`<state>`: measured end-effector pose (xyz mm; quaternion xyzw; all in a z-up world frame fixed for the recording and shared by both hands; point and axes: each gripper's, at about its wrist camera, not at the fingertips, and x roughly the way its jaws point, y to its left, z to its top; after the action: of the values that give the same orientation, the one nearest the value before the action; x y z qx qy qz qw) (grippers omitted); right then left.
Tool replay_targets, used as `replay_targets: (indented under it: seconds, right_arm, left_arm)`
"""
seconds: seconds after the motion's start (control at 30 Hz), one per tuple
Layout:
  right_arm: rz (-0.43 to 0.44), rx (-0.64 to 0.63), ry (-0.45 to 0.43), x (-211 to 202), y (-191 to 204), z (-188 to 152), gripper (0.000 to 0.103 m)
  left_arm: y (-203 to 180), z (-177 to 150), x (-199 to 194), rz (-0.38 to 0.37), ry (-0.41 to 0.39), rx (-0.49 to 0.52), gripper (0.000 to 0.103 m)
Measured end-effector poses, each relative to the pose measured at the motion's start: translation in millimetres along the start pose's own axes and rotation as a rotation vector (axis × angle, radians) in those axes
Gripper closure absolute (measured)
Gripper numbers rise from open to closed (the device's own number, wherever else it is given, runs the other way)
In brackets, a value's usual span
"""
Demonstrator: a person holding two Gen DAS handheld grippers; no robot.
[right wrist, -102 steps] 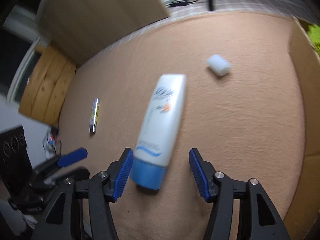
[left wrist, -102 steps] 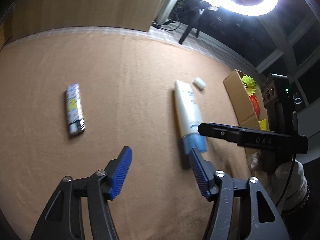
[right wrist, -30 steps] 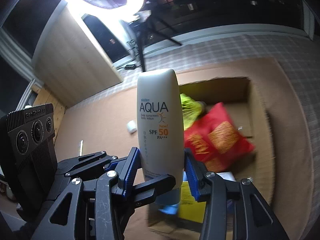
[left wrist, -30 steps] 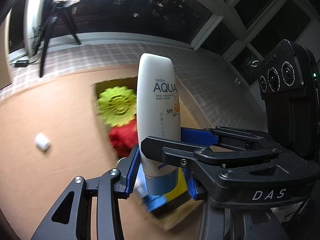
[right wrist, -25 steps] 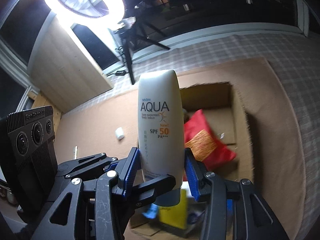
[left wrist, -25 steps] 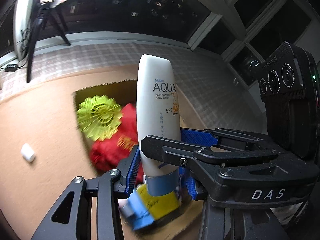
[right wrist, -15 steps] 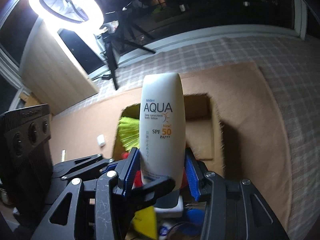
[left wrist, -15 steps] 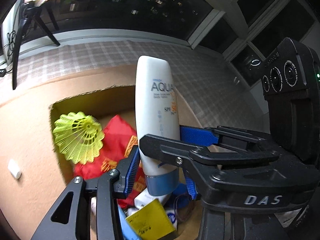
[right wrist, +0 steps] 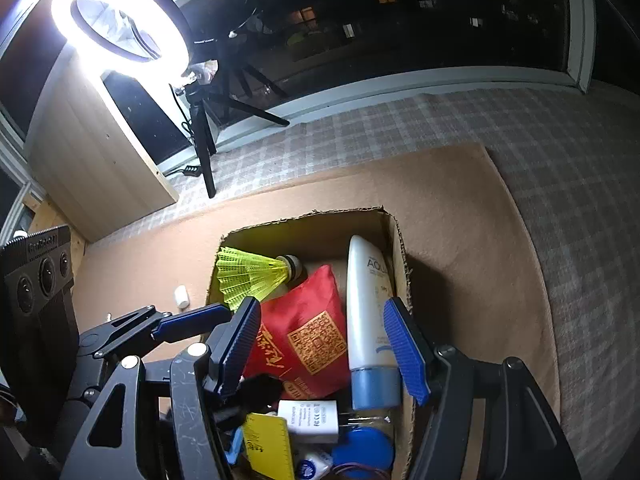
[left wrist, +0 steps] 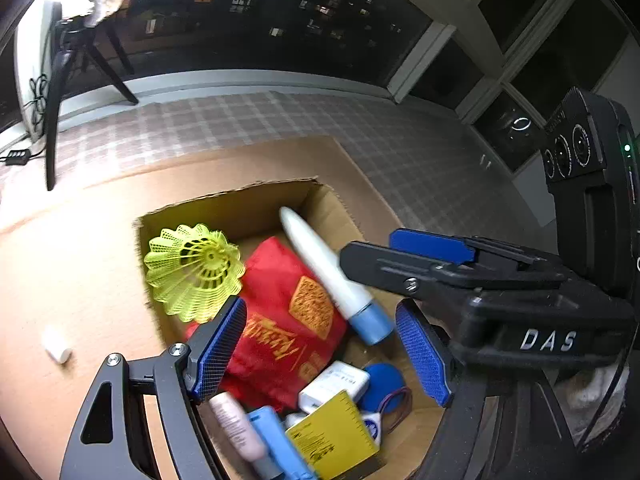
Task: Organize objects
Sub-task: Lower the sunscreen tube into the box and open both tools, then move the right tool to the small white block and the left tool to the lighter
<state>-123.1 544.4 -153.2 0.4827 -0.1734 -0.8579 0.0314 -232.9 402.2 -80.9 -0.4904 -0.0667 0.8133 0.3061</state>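
The white sunscreen tube with a blue cap lies in the open cardboard box, along its right wall, partly on a red packet. My left gripper is open and empty above the box. My right gripper is open and empty above the box too; the tube's cap end lies below its fingers. A yellow shuttlecock rests in the box's far left corner.
The box also holds a white charger, a yellow card, a blue round lid and a pink tube. A small white cylinder lies on the tan mat left of the box. A ring light stands behind.
Both grippers held the tube upright over the box; both have opened and the tube has dropped into the box, lying on its side.
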Motion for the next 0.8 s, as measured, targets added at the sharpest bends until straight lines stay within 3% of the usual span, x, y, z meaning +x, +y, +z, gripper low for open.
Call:
replay_targets:
  seconds: [0.4,0.8]
  right_arm:
    - [0.009,-0.003,-0.033,-15.3,24.5,-22.4,0.039]
    - [0.006,-0.035,-0.097,-28.8,73.9,-54.3,0.039]
  left_arm:
    - [47.8,-40.5,-54.7,0.086,-0.025,-0.022,0.023]
    - [108.7,-109.3,-131.1,0.161,-0.044,-0.095,0.023]
